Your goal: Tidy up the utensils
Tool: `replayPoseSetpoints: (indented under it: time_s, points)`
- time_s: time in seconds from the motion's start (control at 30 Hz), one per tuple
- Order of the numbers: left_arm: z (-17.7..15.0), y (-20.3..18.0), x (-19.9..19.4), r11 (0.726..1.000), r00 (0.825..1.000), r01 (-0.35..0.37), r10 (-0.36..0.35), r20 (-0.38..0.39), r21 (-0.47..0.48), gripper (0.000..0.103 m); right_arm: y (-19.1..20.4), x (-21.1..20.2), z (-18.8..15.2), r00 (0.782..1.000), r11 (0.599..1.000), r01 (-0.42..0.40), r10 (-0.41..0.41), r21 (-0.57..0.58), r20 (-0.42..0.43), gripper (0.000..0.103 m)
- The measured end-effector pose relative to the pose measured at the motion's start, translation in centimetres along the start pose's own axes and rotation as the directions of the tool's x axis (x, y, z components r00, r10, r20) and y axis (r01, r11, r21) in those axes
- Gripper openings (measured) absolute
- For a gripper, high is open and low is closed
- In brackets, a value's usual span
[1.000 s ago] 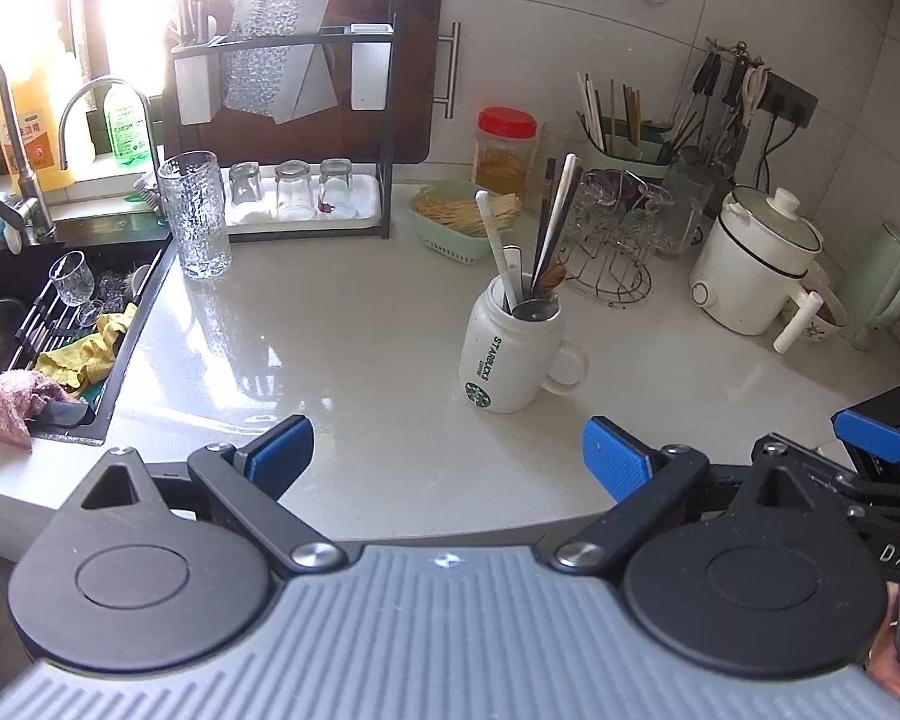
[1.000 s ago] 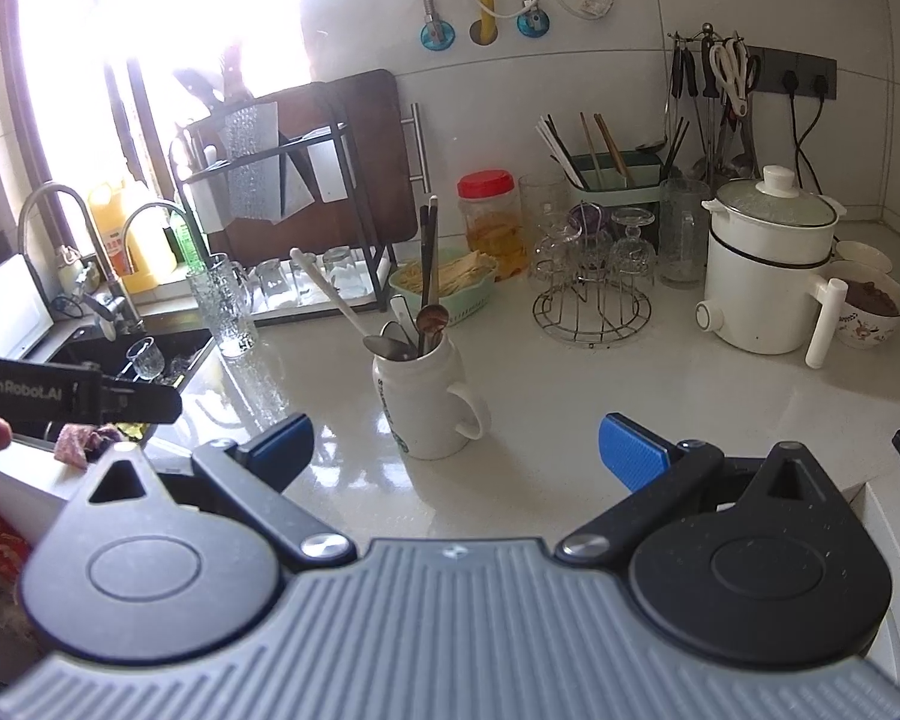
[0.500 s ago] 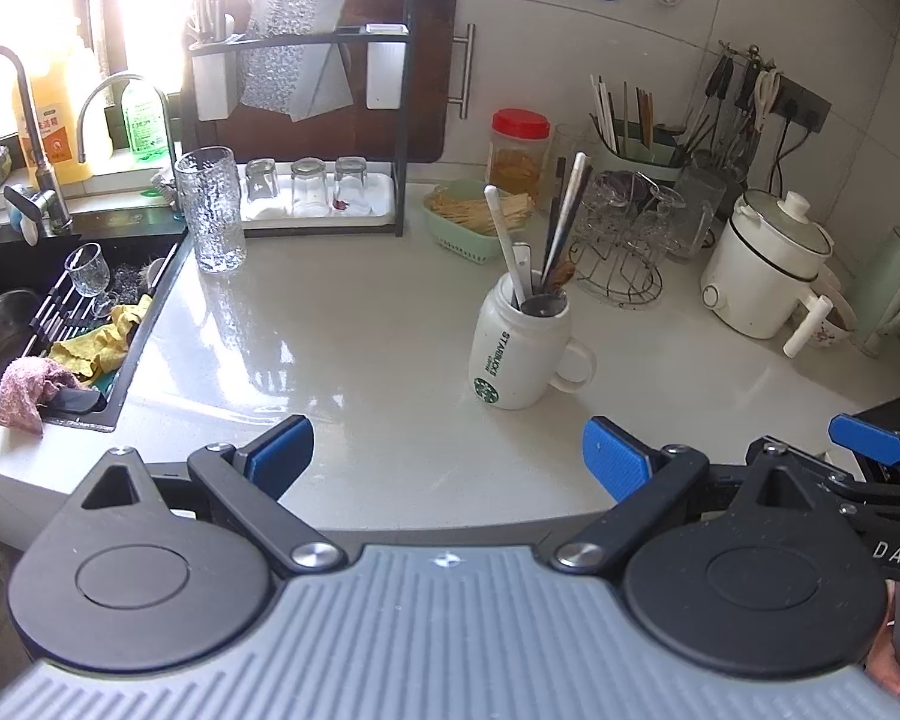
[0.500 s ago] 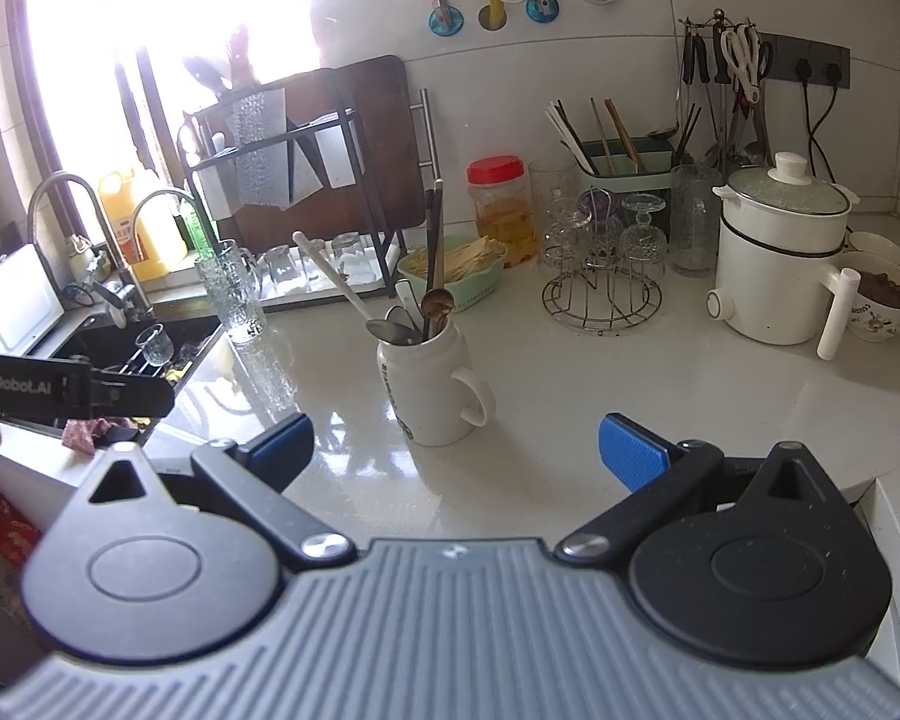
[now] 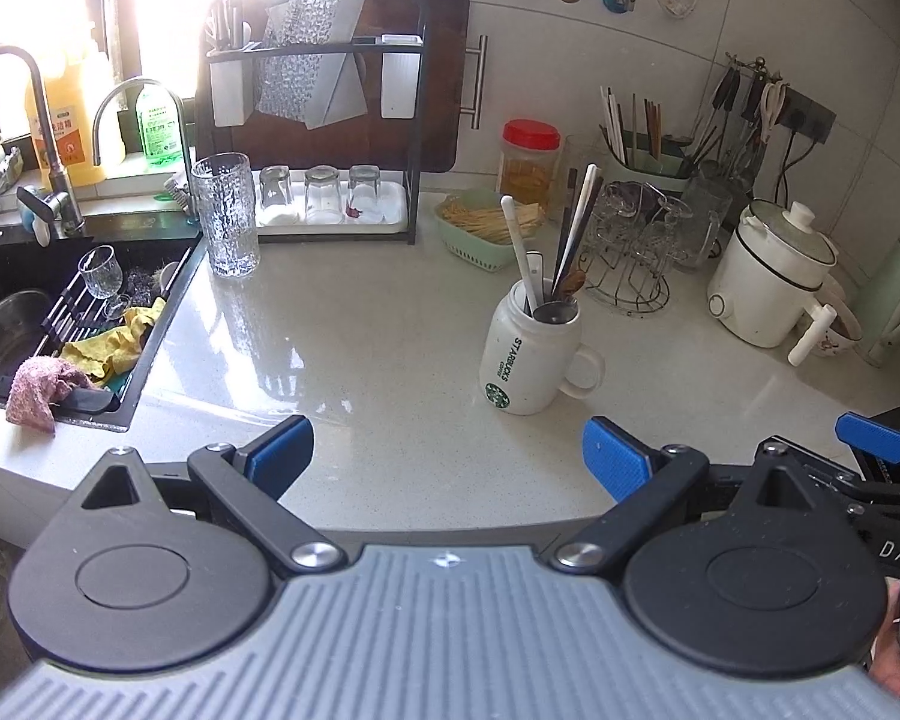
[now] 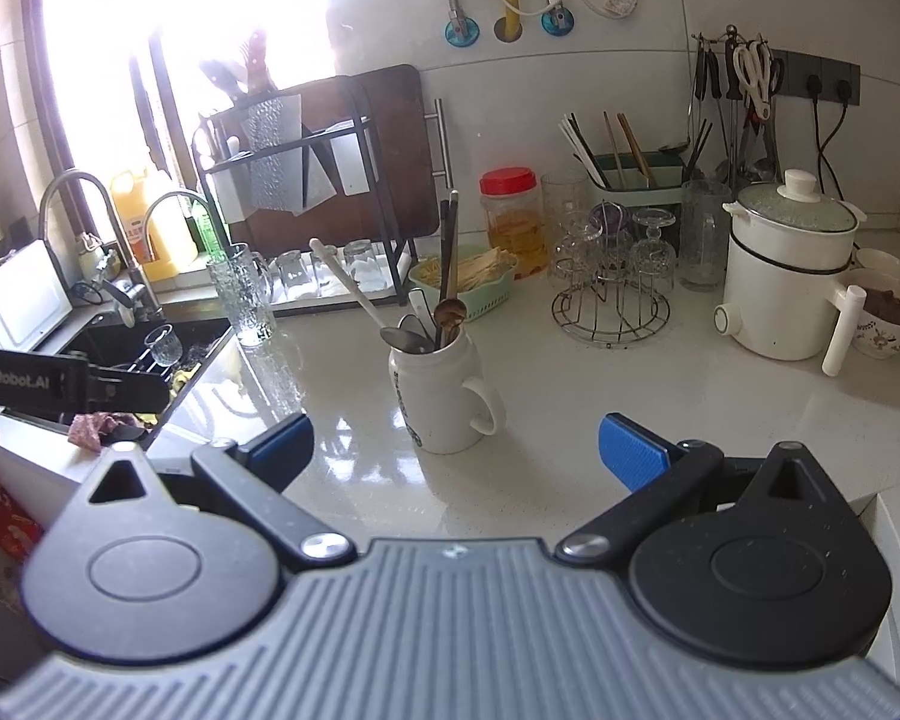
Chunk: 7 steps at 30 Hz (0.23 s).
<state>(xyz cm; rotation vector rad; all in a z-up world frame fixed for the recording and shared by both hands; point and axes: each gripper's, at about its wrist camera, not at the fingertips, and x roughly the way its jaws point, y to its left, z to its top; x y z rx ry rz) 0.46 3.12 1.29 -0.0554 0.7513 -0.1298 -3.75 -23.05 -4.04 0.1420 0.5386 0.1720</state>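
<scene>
Both hand-held grippers are spread wide and hold nothing: the left hand-held gripper (image 5: 447, 450) at the bottom of its frame, the right hand-held gripper (image 6: 456, 450) likewise; each hangs short of the mug (image 6: 441, 390), which stands mid-frame on the counter (image 5: 360, 330) with the utensils (image 6: 444, 282) upright inside it; the risk is tipping: the long handles lean past the rim, so a sideways pull on one could topple the mug; behind it, at upper right, the glass rack (image 6: 609, 276) is near enough to be struck.
</scene>
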Motion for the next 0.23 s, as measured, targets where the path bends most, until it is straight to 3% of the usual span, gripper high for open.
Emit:
replayPoseSetpoints:
  time_s: [0.23]
  points:
    - [-0.04, 0.37, -0.11, 1.0, 1.0, 0.006, -0.005, -0.004, 0.004, 0.099, 0.38, -0.11, -0.07, 1.0, 1.0, 0.006, -0.006, -0.002, 0.013, 0.103]
